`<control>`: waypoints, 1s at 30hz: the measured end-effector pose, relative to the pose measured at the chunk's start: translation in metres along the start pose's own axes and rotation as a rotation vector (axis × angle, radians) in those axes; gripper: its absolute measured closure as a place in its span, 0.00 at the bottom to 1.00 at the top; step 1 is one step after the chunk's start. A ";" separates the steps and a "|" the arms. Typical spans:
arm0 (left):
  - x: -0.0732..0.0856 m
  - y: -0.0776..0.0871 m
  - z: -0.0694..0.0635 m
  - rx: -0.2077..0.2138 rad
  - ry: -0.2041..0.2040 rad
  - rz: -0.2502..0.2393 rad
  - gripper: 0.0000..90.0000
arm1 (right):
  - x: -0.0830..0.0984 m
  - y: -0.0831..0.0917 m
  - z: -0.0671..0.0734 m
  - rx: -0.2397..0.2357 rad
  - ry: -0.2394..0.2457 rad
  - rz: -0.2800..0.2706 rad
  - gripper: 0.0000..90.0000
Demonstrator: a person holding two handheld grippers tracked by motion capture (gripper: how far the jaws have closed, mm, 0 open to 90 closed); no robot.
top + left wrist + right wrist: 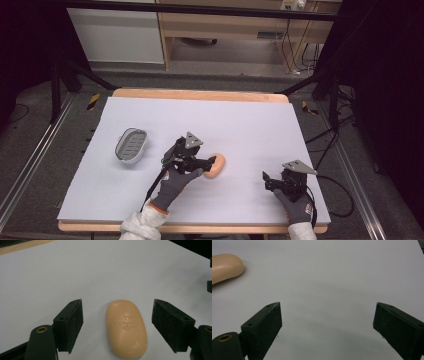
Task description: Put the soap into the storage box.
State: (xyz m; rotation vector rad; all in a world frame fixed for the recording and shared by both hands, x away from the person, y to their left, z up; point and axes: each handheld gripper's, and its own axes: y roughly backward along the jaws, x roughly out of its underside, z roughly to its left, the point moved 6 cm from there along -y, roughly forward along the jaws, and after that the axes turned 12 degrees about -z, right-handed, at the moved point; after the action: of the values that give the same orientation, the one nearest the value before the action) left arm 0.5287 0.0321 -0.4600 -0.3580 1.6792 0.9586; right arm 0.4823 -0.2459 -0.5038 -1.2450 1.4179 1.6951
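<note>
A peach oval soap bar lies flat on the white table sheet near the middle. My left gripper is open around it. In the left gripper view the soap bar lies between the two jaws of the left gripper, with a gap on each side and its stamped face up. A grey slotted soap dish stands to the left of that hand. My right gripper is open near the front right with nothing between its jaws. The right gripper view shows the right gripper over bare sheet and the soap bar at far left.
The white sheet covers a wooden table whose edge shows at the back and front. Black frame legs and cables stand on the floor around it. A wooden desk stands behind.
</note>
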 end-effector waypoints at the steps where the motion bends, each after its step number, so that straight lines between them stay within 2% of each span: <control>1: 0.001 -0.002 -0.001 0.002 0.002 0.000 0.27 | 0.000 0.000 0.000 0.001 -0.001 0.001 0.10; 12: 0.008 -0.015 -0.007 0.002 -0.004 0.033 0.26 | 0.000 0.000 0.001 0.000 0.009 0.004 0.10; 23: 0.017 -0.026 -0.015 0.015 -0.015 0.072 0.25 | 0.000 -0.001 0.002 -0.009 -0.003 0.016 0.10; 30: 0.024 -0.035 -0.019 0.013 -0.034 0.114 0.24 | 0.001 -0.002 0.001 -0.012 -0.004 0.017 0.10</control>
State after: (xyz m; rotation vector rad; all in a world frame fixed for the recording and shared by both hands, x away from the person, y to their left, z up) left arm 0.5315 0.0019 -0.4956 -0.2385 1.6886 1.0316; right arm 0.4832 -0.2441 -0.5052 -1.2391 1.4221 1.7194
